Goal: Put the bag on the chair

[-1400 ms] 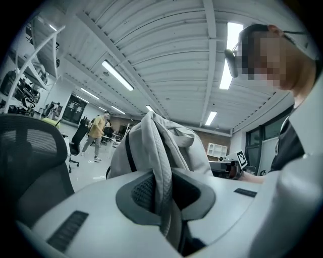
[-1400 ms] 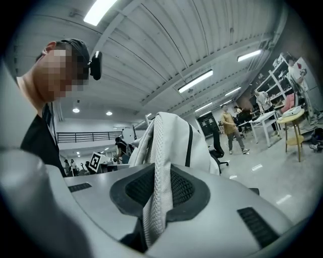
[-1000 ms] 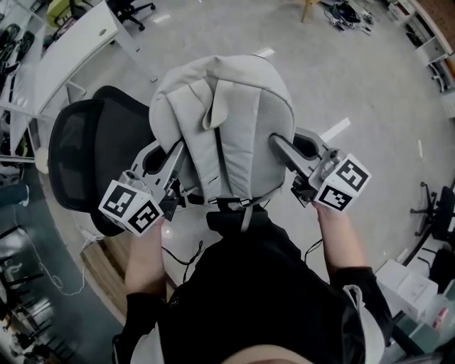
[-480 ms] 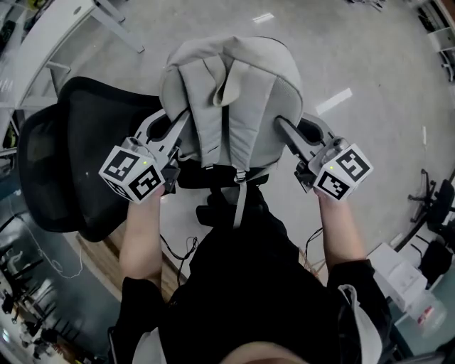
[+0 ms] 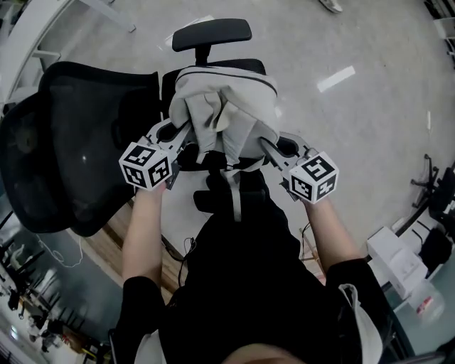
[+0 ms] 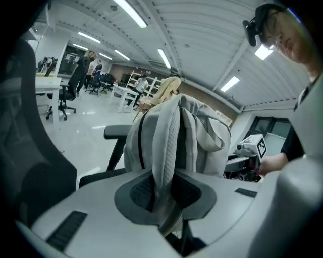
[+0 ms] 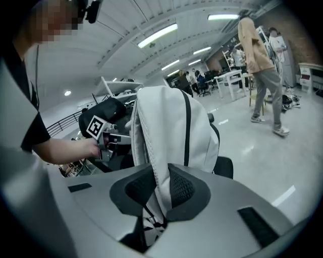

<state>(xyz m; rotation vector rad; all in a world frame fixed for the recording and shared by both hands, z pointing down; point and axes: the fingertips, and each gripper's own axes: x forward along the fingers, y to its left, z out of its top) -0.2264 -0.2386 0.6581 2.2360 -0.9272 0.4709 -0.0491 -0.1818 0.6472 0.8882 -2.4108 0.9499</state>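
A light grey backpack (image 5: 234,99) hangs upright over the seat (image 5: 250,66) of a black office chair, whose mesh backrest (image 5: 78,142) stands at the left. Its bottom is hidden, so I cannot tell whether it rests on the seat. My left gripper (image 5: 186,138) holds the left shoulder strap (image 6: 165,146) between its pads; its jaws have just been opening slightly, with the strap still pinched. My right gripper (image 5: 267,146) is shut on the other strap (image 7: 154,151). The bag's top is slumped and creased.
The chair's far armrest (image 5: 212,33) lies beyond the bag. White desks (image 5: 28,21) stand at the upper left, white boxes (image 5: 398,263) and another chair (image 5: 441,192) at the right. People stand farther off in the room (image 7: 257,65).
Both grippers have come down with the bag, from above the chair to seat level. The bag now looks smaller and crumpled at the top, and the chair has come fully into view.
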